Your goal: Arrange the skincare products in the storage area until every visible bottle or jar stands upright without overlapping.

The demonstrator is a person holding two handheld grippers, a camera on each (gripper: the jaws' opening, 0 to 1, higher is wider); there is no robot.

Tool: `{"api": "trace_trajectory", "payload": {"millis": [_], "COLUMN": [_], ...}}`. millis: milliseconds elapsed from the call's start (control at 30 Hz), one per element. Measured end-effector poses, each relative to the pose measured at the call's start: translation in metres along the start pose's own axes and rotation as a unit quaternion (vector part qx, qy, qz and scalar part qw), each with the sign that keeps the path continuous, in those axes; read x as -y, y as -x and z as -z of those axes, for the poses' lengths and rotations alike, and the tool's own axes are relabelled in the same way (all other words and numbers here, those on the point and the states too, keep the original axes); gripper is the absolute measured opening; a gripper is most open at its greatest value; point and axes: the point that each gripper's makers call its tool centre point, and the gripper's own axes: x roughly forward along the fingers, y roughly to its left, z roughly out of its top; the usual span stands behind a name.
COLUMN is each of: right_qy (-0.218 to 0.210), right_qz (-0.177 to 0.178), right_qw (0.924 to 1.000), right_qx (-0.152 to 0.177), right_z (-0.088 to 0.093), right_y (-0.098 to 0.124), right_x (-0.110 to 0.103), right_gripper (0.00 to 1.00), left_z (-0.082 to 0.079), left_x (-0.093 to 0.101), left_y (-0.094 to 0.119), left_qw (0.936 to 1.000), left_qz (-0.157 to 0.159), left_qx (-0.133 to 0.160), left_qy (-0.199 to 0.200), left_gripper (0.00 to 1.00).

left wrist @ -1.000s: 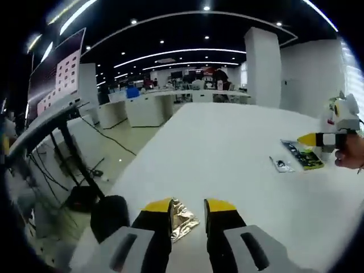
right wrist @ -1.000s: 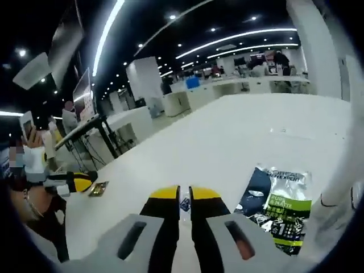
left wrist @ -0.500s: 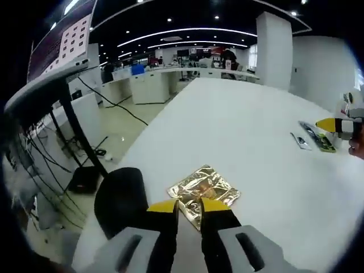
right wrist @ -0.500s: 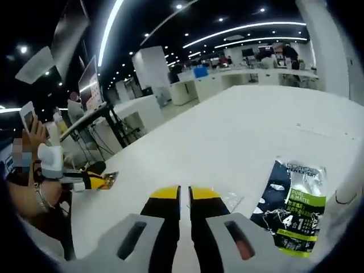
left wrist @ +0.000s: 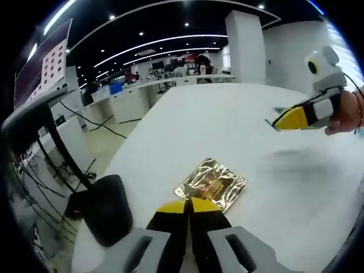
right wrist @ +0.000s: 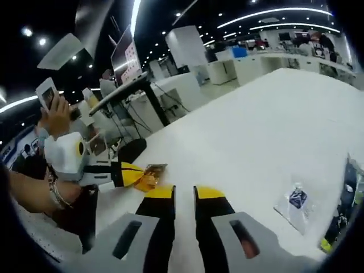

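A crumpled gold foil sachet (left wrist: 211, 183) lies on the white table (left wrist: 216, 125), its near corner between the jaws of my left gripper (left wrist: 188, 206), which are pressed together on it. In the right gripper view the same left gripper (right wrist: 135, 175) comes in from the left with the gold sachet (right wrist: 151, 172) at its yellow tip. My right gripper (right wrist: 185, 193) hovers over the table with a narrow gap between its fingers and nothing in it. A small clear sachet with a blue label (right wrist: 294, 200) lies to its right. The right gripper (left wrist: 291, 118) also hangs above the far table.
A dark sachet with green print (right wrist: 346, 211) lies at the right edge of the table. A black chair back (left wrist: 101, 207) stands off the table's left edge, near a desk with cables. A hand holds up a phone (right wrist: 46, 95) behind the left gripper.
My left gripper's jaws have shut on the gold sachet's corner. My right gripper's jaws have parted and swung left, leaving the small clear sachet on the table to the right.
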Motion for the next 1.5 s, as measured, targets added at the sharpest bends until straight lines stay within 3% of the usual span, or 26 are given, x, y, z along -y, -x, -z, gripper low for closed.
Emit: {"api": "trace_trajectory", "payload": {"millis": [133,367,500,667,967,1000,1067,1100,1167,1300,1333,1467,1500], "right_qy": [-0.001,0.01,0.009,-0.026,-0.018,-0.014,0.036,0.093,0.124,0.146,0.152,0.137,0.141], "right_qz": [-0.01,-0.031,-0.02,-0.029,-0.025,-0.026,-0.038,-0.028,-0.024,-0.032,-0.03,-0.048,-0.056], "right_qw": [0.9995,0.9975,0.9969,0.9982,0.9973,0.9972,0.9943,0.9909,0.9896,0.9873,0.9869,0.989,0.9881], "right_qx": [-0.03,-0.063,-0.075,-0.045,-0.067,-0.069,-0.093,-0.093,-0.069,-0.055,-0.047,-0.03,-0.023], "right_z": [0.006,0.012,0.013,-0.001,0.002,0.002,0.008,0.007,0.003,0.002,0.001,-0.002,-0.005], "right_y": [-0.025,-0.043,-0.046,-0.044,-0.046,-0.046,-0.044,-0.043,-0.041,-0.035,-0.032,-0.024,-0.021], "right_x": [-0.011,-0.023,-0.021,-0.024,-0.023,-0.023,-0.027,-0.026,-0.03,-0.029,-0.027,-0.032,-0.037], "right_gripper": [0.14,0.09,0.06,0.02,0.01,0.0,0.0,0.0,0.0,0.0,0.0,0.0,0.0], "left_z": [0.002,0.002,0.003,0.004,0.004,0.004,0.003,0.004,0.005,0.004,0.004,0.003,0.0], "left_x": [0.005,0.006,0.006,0.005,0.005,0.006,0.005,0.006,0.006,0.005,0.01,0.017,0.019], "left_y": [0.001,0.0,-0.001,0.0,-0.003,-0.003,-0.003,-0.003,-0.002,0.002,0.003,0.005,0.005], "left_qw": [0.9999,0.9999,0.9999,0.9998,0.9998,0.9998,0.9997,0.9994,0.9968,0.9912,0.9882,0.9816,0.9775], "left_qz": [0.003,0.0,0.0,-0.004,-0.002,-0.002,-0.001,0.004,0.019,0.038,0.057,0.092,0.107], "left_qx": [0.009,0.012,0.013,0.019,0.019,0.02,0.023,0.023,0.019,0.027,0.029,0.037,0.043], "left_qy": [-0.006,-0.005,-0.005,-0.004,-0.005,-0.004,-0.001,0.025,0.075,0.124,0.139,0.164,0.177], "left_gripper": [0.0,0.0,0.0,0.0,0.0,0.0,0.01,0.01,0.05,0.27,0.3,0.31,0.31]}}
